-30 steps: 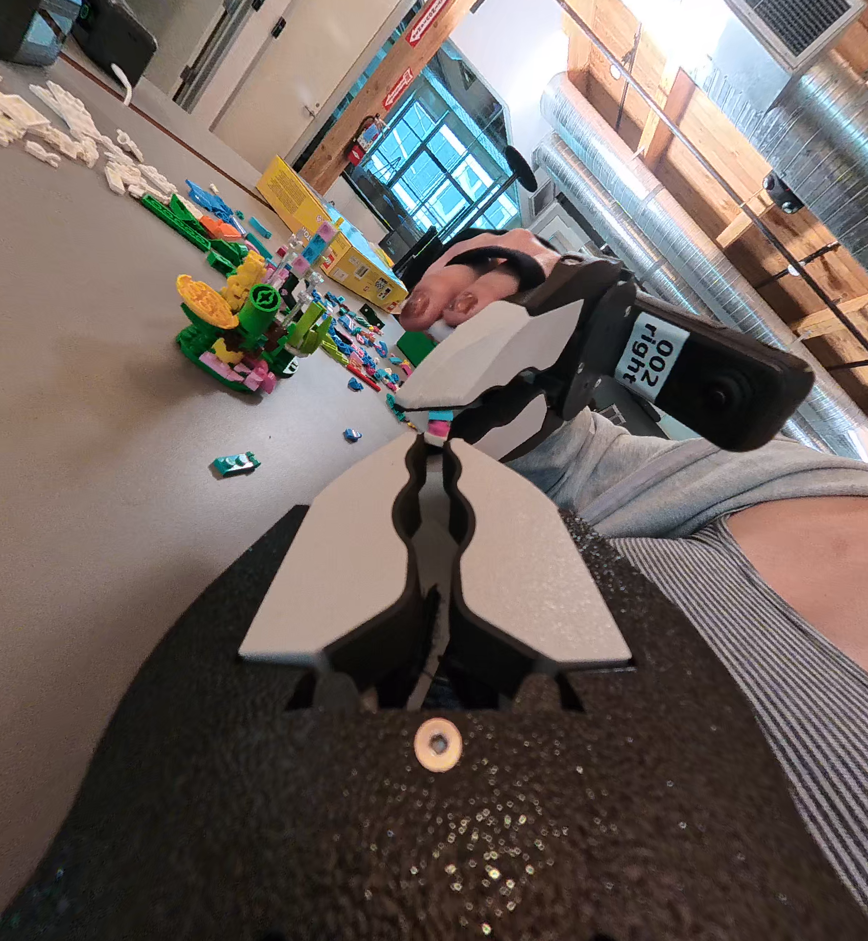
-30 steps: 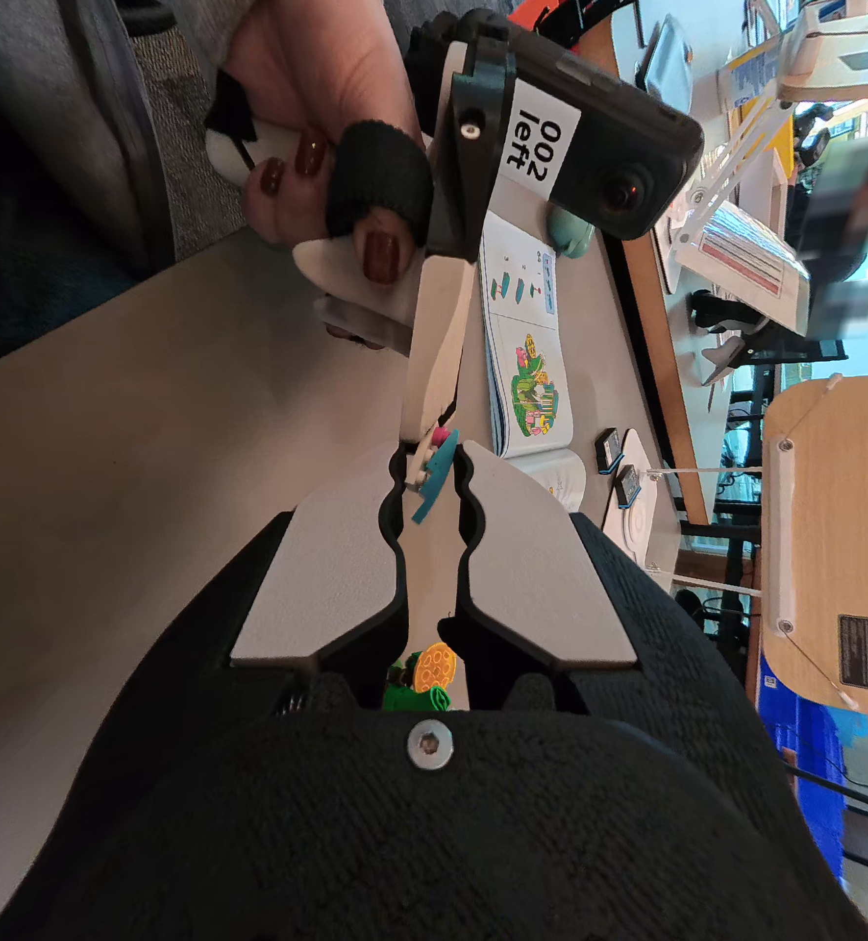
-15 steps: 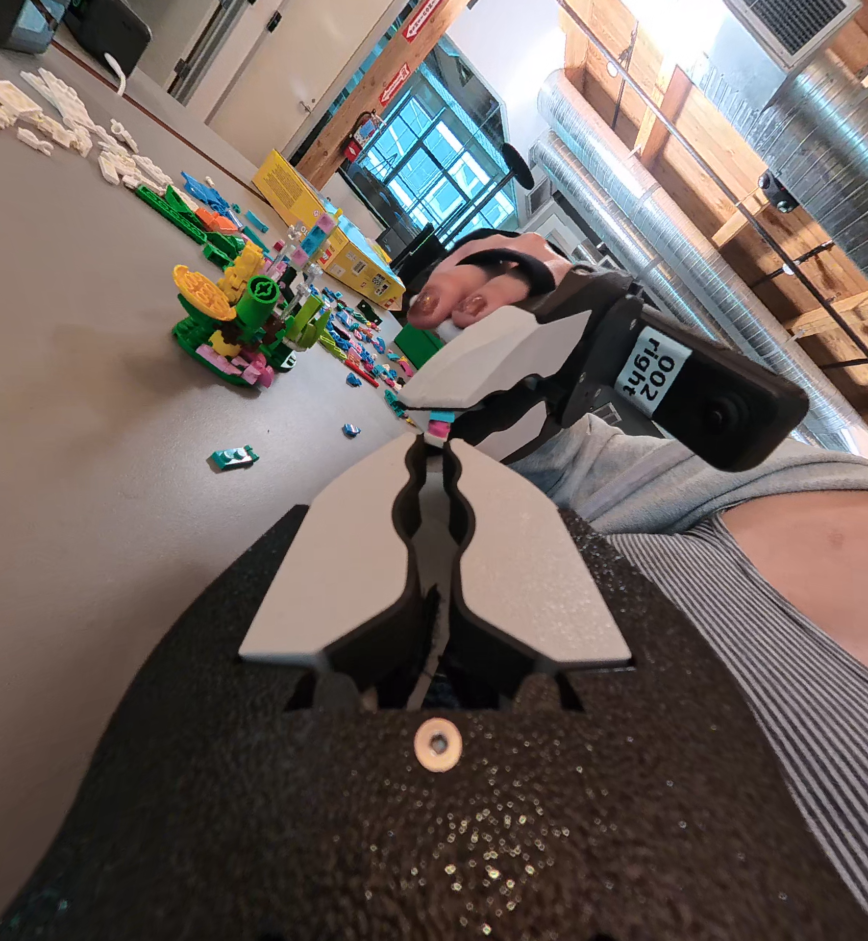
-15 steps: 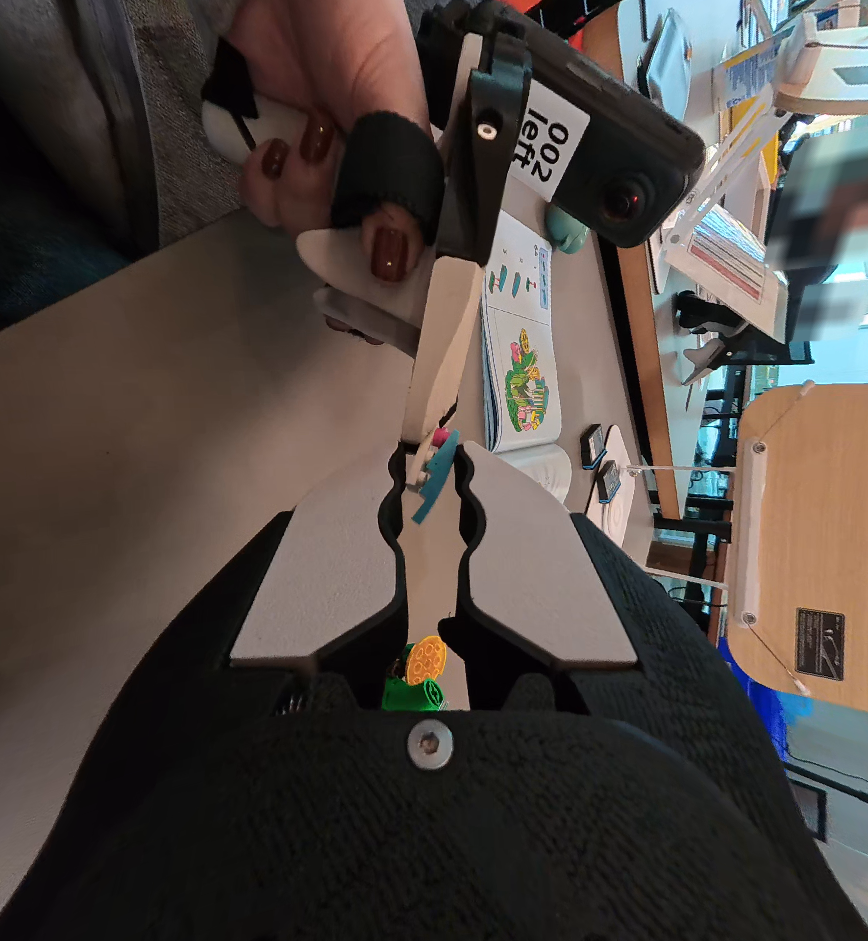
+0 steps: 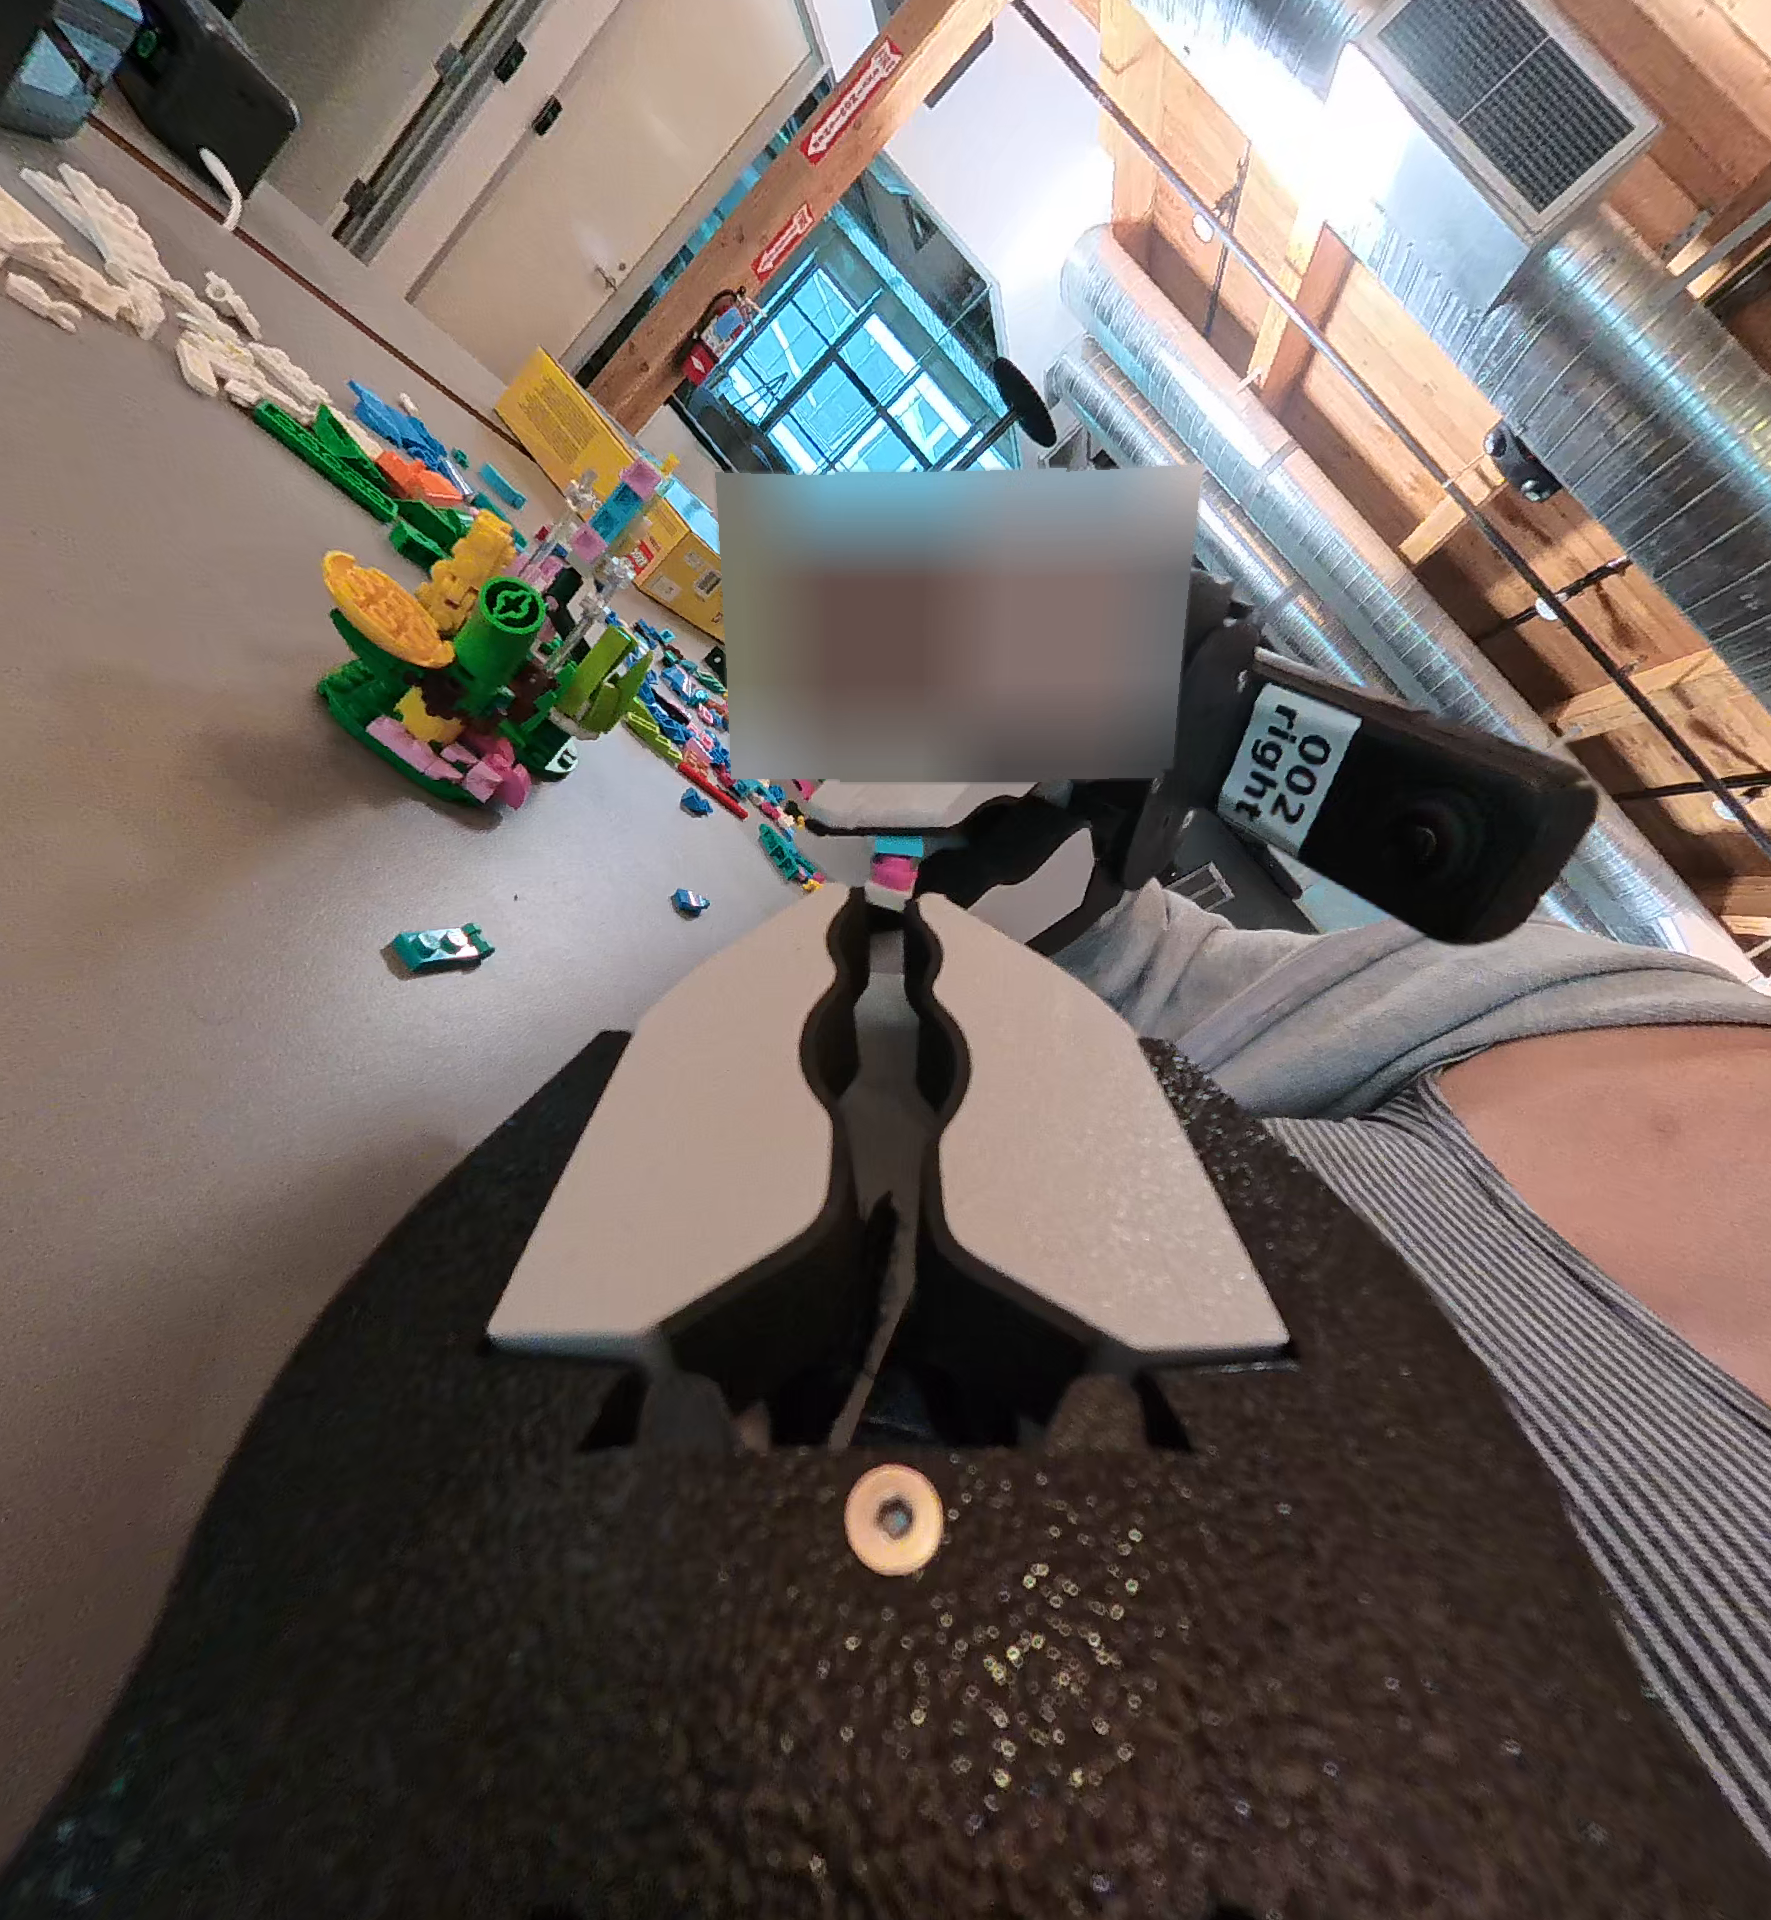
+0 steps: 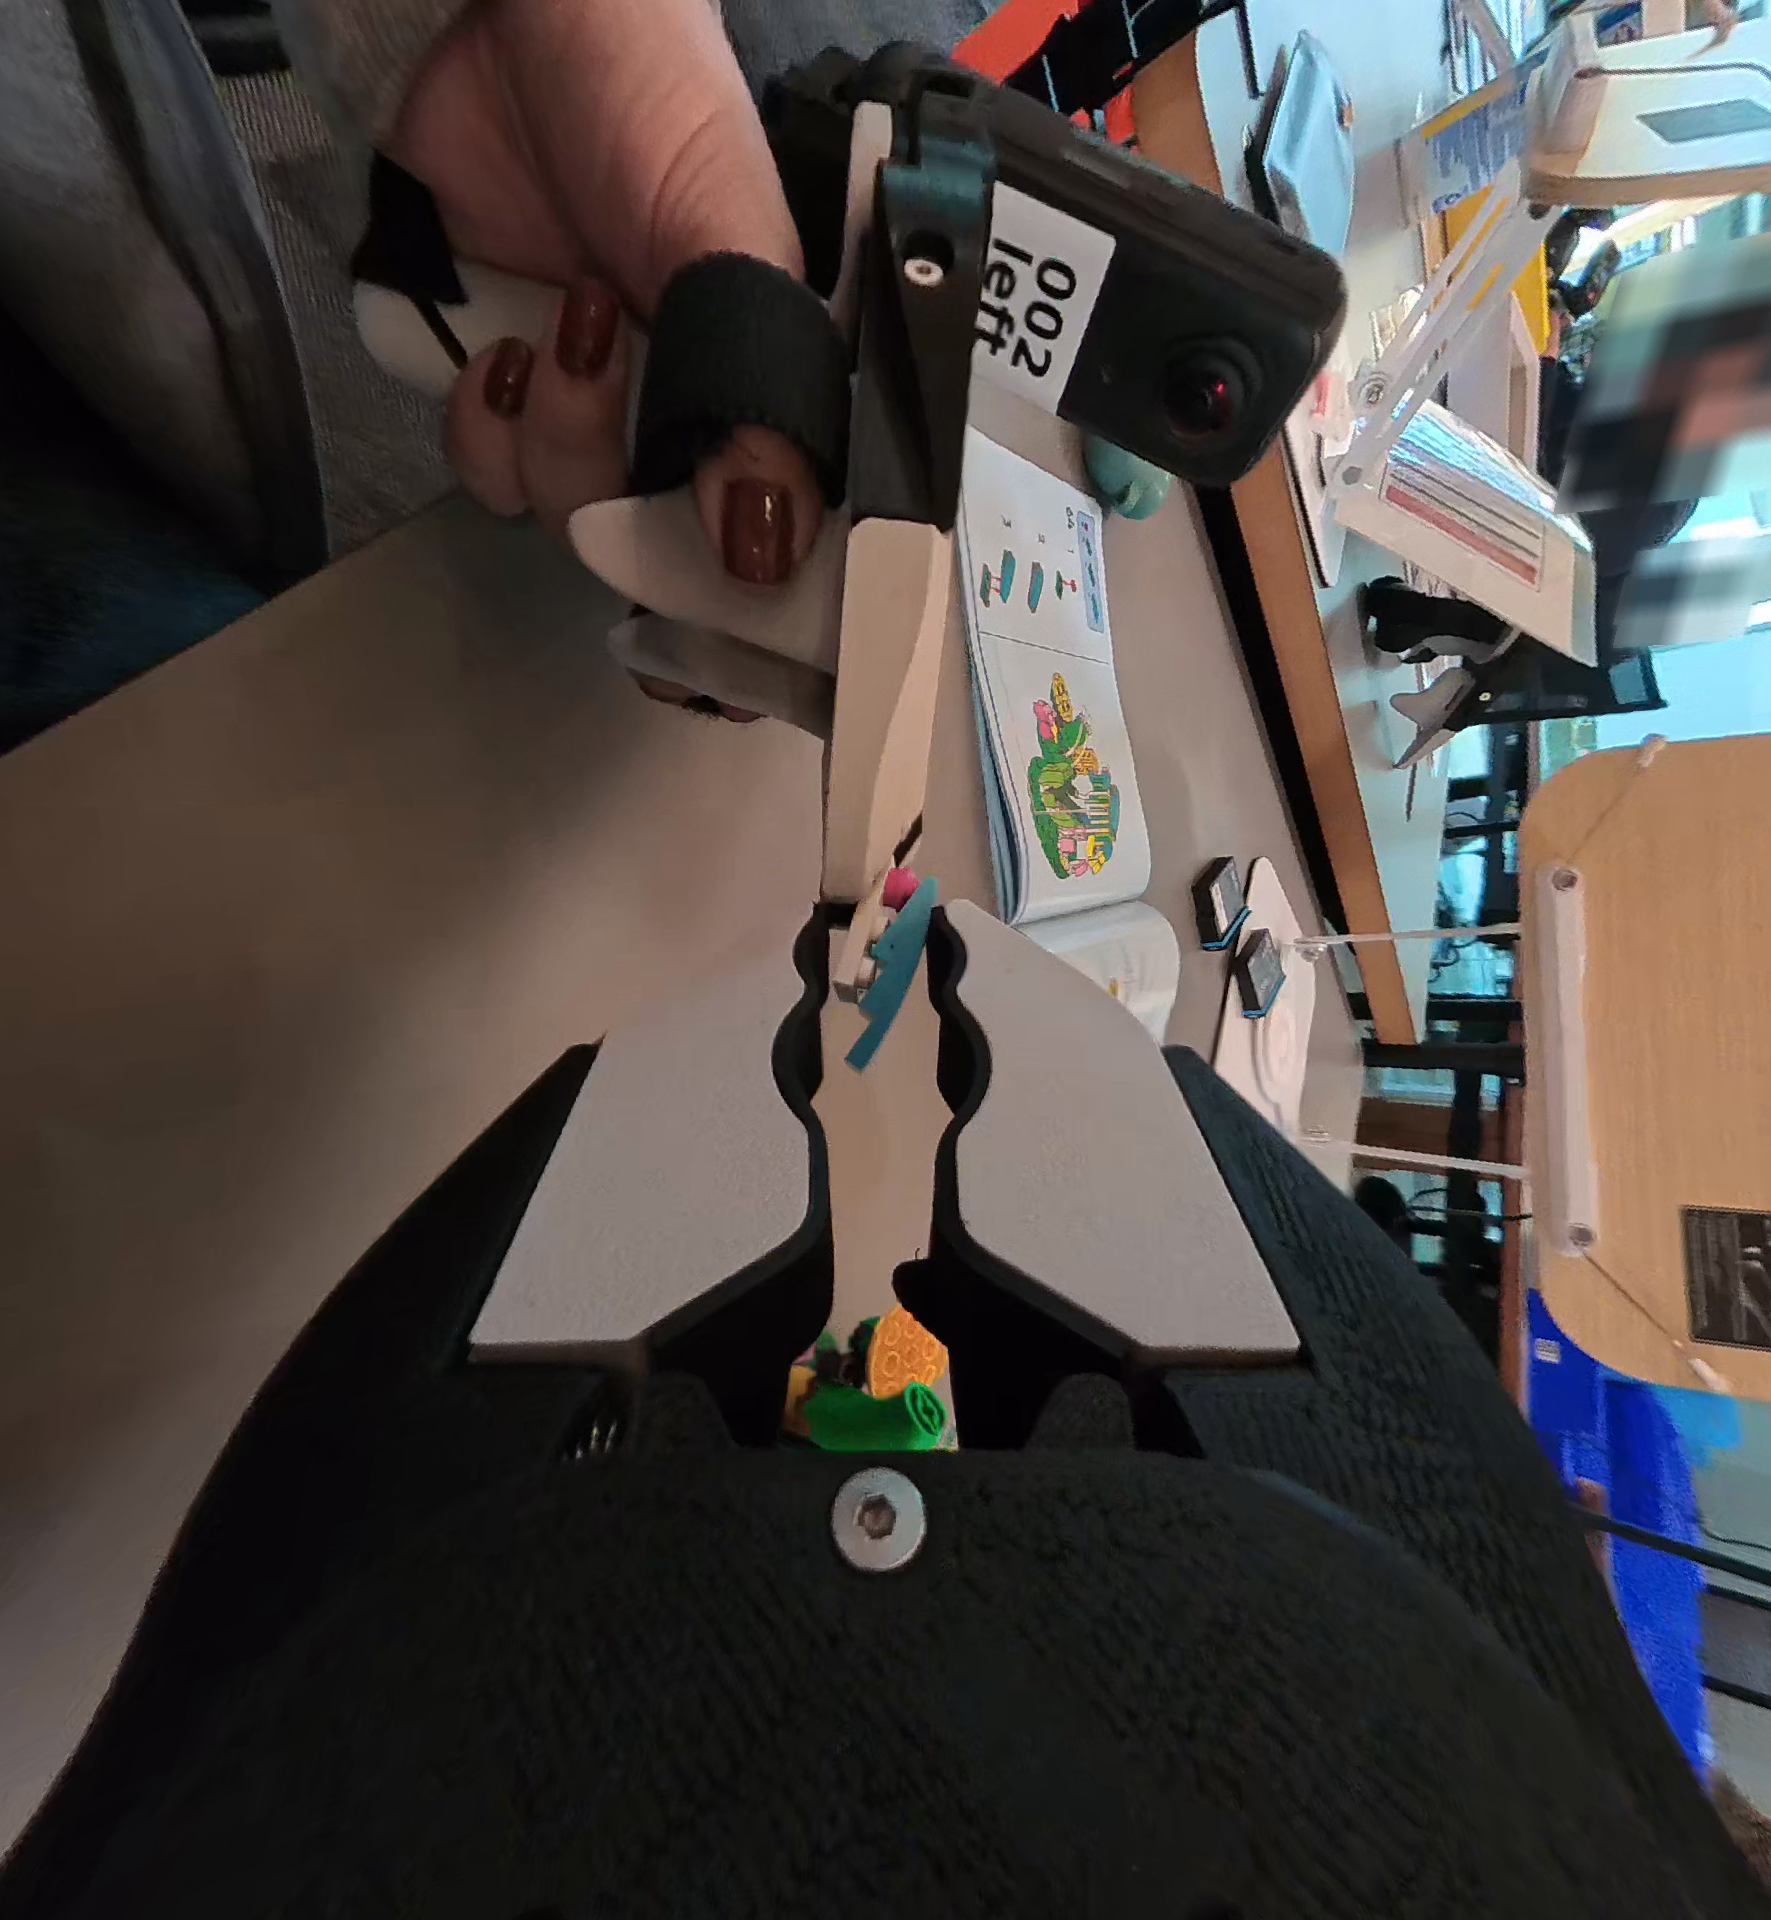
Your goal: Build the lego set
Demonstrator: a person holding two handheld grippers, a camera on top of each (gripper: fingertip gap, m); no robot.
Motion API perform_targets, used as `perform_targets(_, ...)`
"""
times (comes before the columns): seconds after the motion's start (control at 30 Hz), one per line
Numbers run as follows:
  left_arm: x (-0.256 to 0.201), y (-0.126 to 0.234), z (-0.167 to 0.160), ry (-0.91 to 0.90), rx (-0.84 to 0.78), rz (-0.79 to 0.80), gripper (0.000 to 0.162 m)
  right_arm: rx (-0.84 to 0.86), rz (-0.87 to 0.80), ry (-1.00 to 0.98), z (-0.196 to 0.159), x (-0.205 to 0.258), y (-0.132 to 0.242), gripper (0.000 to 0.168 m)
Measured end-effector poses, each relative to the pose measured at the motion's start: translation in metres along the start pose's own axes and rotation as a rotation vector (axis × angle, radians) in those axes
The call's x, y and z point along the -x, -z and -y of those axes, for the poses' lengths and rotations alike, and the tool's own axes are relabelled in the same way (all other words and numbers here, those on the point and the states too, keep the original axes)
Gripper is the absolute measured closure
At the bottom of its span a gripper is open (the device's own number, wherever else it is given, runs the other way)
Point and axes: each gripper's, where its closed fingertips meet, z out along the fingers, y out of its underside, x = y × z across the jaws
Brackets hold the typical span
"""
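My left gripper (image 5: 881,920) and right gripper (image 6: 883,927) meet tip to tip above the grey table (image 5: 133,1039). Between them is a small assembly: a teal curved piece (image 6: 889,977), a white plate (image 6: 858,961) and a pink piece (image 6: 897,889). It also shows in the left wrist view (image 5: 893,875). The right jaws are shut on the teal piece and plate. The left jaws are nearly shut on the assembly's other end. The partly built flower model (image 5: 465,675) stands on the table to the left, and shows in the right wrist view between my fingers' bases (image 6: 876,1392).
A loose teal piece (image 5: 439,945) and a small blue one (image 5: 691,902) lie on the table. Several coloured pieces (image 5: 694,707), a yellow box (image 5: 600,457) and white pieces (image 5: 81,249) lie farther back. An open instruction booklet (image 6: 1057,748) lies behind the left gripper. Only a small space, under 4 cm, lies between the two pairs of fingers.
Both grippers stay joined at the tips on the small assembly. The pair has shifted and tilted slightly; the left gripper's camera now sits closer in the right wrist view.
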Motion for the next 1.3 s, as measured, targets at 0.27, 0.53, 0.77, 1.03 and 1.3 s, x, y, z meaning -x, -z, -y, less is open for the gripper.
perform_targets(0.27, -0.0010, -0.0007, -0.0006, 0.005, 0.003, -0.011, 0.156, -0.065, 0.042, -0.131, 0.0007, 0.0012, 0.0009, 0.153)
perform_targets(0.53, -0.0006, -0.0004, -0.0010, 0.004, 0.005, -0.008, 0.156, -0.055, 0.021, -0.089, 0.0008, 0.0004, 0.0008, 0.153)
perform_targets(0.77, -0.0004, -0.0006, -0.0019, 0.000, 0.008, -0.005, 0.156, -0.048, 0.010, -0.068, 0.0007, 0.0002, 0.0009, 0.152)
perform_targets(1.03, -0.0012, -0.0022, -0.0037, -0.013, -0.022, 0.004, 0.156, -0.039, 0.011, -0.042, 0.0008, 0.0011, 0.0025, 0.152)
perform_targets(1.3, -0.0022, -0.0033, -0.0045, 0.000, -0.059, -0.002, 0.156, -0.027, 0.008, -0.022, 0.0010, 0.0020, 0.0038, 0.152)
